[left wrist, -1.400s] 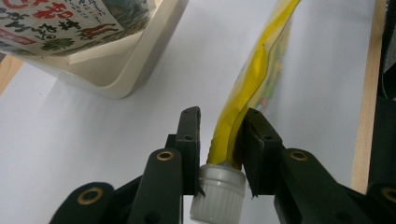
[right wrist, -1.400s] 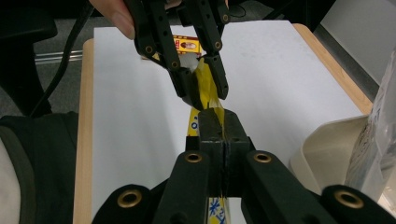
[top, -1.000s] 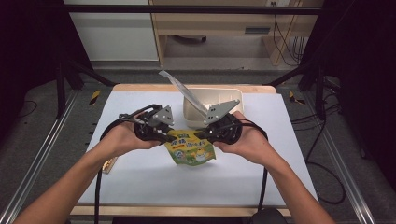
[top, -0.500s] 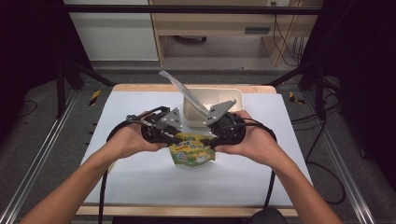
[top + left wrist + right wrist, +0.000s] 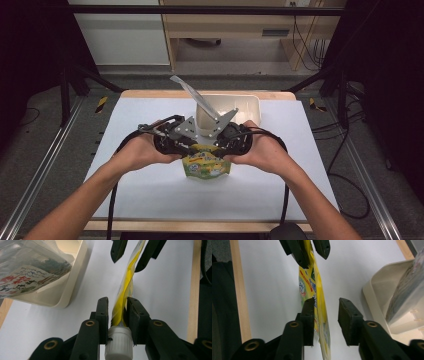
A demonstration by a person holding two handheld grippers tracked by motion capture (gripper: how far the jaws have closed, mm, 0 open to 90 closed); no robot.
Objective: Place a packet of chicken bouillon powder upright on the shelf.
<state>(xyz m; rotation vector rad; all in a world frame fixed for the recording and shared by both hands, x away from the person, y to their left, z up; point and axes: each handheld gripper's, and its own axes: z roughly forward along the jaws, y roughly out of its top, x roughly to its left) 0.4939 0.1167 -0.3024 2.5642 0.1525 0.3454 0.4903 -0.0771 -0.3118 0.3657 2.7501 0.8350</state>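
- Pouch (image 5: 204, 165): one flat yellow-green stand-up pouch with printed graphics and a white screw cap (image 5: 118, 342). It hangs upright over the white counter (image 5: 150, 200), just in front of the cream bin (image 5: 250, 105), between the two hands.
- Pouch appearance: in the left gripper view the body is seen edge-on, thin and slightly twisted, yellow with a pale printed face; the ribbed white cap sits at the near end.
- Left gripper (image 5: 117, 310): the fingers are narrow and clamped on the pouch just beyond the cap; both pads press on the yellow film.
- Right gripper (image 5: 325, 315): the fingers have just been closing, with the pouch between them. The film lies against the left-hand finger (image 5: 308, 315); a clear gap remains to the other one, so no grip is made.
- Bin: one cream rectangular bin, at the far side of the counter behind the pouch.
- Bag (image 5: 27, 267): one clear plastic bag with a printed label, leaning out of the bin.
- Count: one pouch, one cap, one bin, one bag, two grippers, two hands.
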